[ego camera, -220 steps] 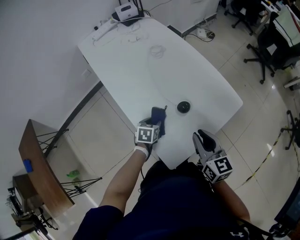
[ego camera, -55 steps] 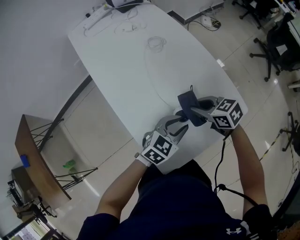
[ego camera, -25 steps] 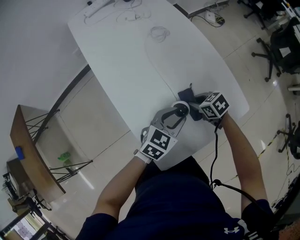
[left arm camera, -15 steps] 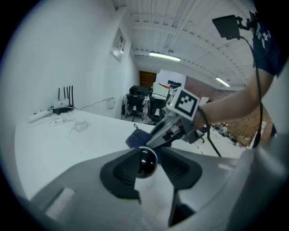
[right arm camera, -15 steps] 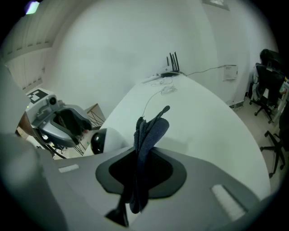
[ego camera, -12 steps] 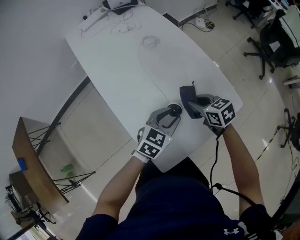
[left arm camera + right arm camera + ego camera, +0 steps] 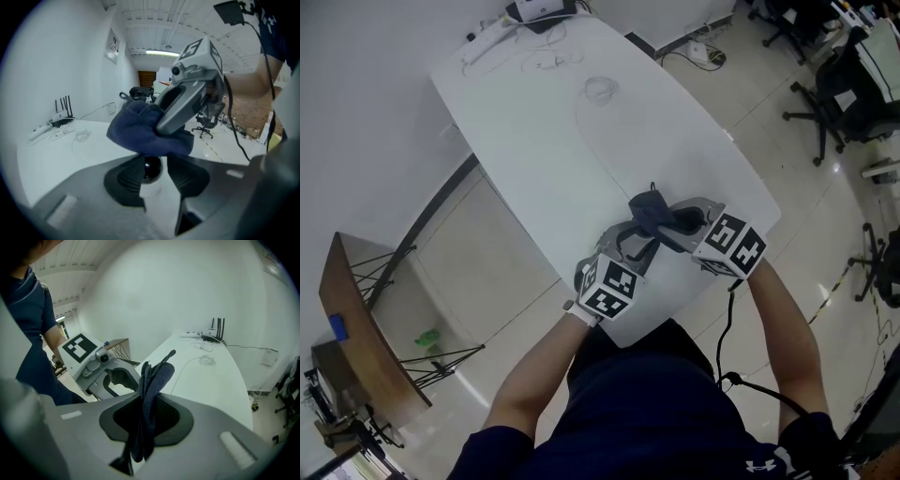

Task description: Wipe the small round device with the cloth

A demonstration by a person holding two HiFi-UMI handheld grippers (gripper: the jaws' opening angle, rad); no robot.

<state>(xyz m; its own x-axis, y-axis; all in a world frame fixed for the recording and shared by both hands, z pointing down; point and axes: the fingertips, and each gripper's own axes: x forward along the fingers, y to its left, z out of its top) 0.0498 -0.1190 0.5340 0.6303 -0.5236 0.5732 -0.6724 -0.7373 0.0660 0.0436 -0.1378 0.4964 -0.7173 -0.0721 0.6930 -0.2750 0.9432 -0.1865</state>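
The small round black device (image 7: 151, 168) stands on the white table (image 7: 534, 122) between my left gripper's (image 7: 151, 164) pads, which close on its sides. In the head view the dark blue cloth (image 7: 652, 214) hides it. My right gripper (image 7: 667, 223) comes in from the right, shut on the cloth (image 7: 151, 390), and holds it down on top of the device. The cloth (image 7: 145, 129) drapes over the device's top in the left gripper view. My left gripper (image 7: 630, 242) reaches in from the near table edge, and its body (image 7: 101, 366) shows in the right gripper view.
A coiled white cable (image 7: 600, 89) lies further up the table. A router and power strip (image 7: 539, 11) sit at the far end. Office chairs (image 7: 834, 94) stand on the floor to the right, a wooden stand (image 7: 356, 319) to the left. The near table edge is close under both grippers.
The right gripper has carried the cloth left, from beside the device to on top of it, so the device no longer shows in the head view. The left gripper has stayed around it.
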